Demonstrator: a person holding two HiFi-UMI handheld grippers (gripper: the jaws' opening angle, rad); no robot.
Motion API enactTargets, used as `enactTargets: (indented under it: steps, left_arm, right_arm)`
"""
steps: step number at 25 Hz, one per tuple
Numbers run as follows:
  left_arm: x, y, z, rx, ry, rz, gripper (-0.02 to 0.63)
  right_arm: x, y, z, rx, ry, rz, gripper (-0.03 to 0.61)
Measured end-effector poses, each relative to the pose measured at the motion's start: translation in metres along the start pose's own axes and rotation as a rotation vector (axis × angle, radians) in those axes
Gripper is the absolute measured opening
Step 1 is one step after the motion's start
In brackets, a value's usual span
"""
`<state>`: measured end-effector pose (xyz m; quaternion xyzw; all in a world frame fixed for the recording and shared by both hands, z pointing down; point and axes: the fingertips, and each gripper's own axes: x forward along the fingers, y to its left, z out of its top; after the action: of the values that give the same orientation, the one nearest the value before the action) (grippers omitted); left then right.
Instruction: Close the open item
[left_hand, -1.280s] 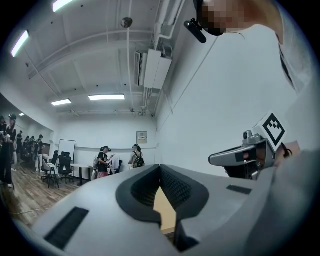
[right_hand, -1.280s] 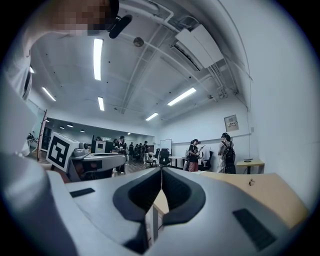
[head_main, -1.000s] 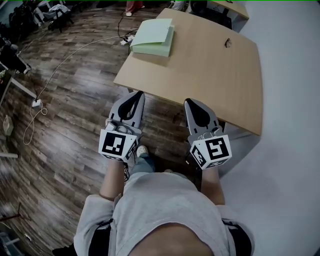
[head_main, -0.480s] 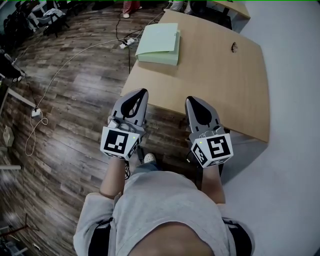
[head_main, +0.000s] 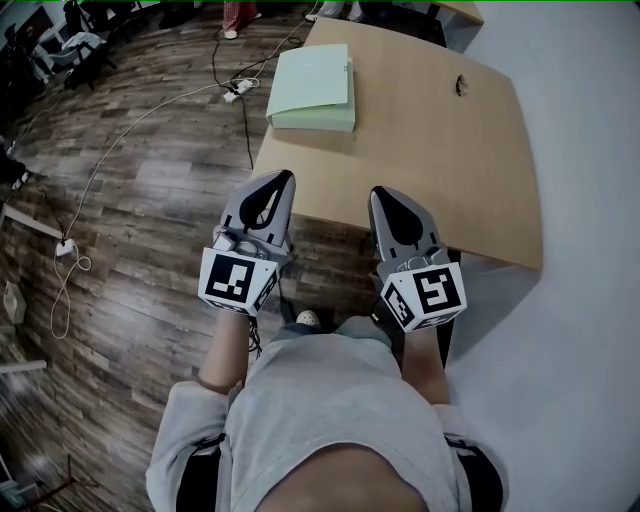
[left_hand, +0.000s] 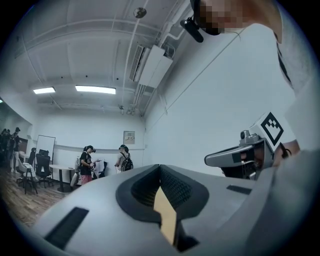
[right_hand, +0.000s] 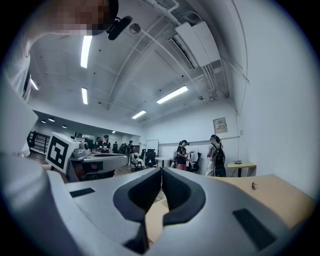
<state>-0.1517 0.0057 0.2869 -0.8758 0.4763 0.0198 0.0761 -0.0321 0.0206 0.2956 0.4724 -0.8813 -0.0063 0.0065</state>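
A pale green folder (head_main: 312, 86) lies flat on the far left part of the wooden table (head_main: 440, 150), its covers together as far as I can tell. My left gripper (head_main: 282, 176) is shut and empty, held at the table's near edge. My right gripper (head_main: 381, 193) is shut too, its jaws meeting with nothing between them, tips over the near edge of the table. Both point toward the table, well short of the folder. In the left gripper view the right gripper (left_hand: 240, 157) shows at the side; in the right gripper view the left gripper (right_hand: 90, 161) does.
A small dark hole (head_main: 461, 85) marks the table's far right part. Cables and a power strip (head_main: 238, 88) run over the wood floor at left. A white wall (head_main: 580, 250) stands on the right. People (right_hand: 216, 155) stand by desks far across the room.
The view has shifted slightly: the table and folder sit a little nearer and more centred. Both grippers stay shut, side by side at the near edge.
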Motion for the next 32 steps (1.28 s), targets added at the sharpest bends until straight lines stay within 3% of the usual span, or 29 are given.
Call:
enactTargets:
  steps: [7, 18, 32]
  left_arm:
    - [0.007, 0.005, -0.003, -0.012, -0.006, -0.027, 0.017]
    - [0.033, 0.024, -0.013, -0.017, 0.013, -0.012, 0.017]
    - [0.121, 0.038, -0.021, -0.003, 0.024, 0.028, 0.017]
  right_arm:
    - [0.005, -0.004, -0.001, 0.001, 0.010, -0.031, 0.011]
    - [0.037, -0.021, -0.006, 0.004, 0.025, -0.010, 0.011]
    - [0.096, -0.096, 0.000, -0.013, 0.027, 0.055, 0.011]
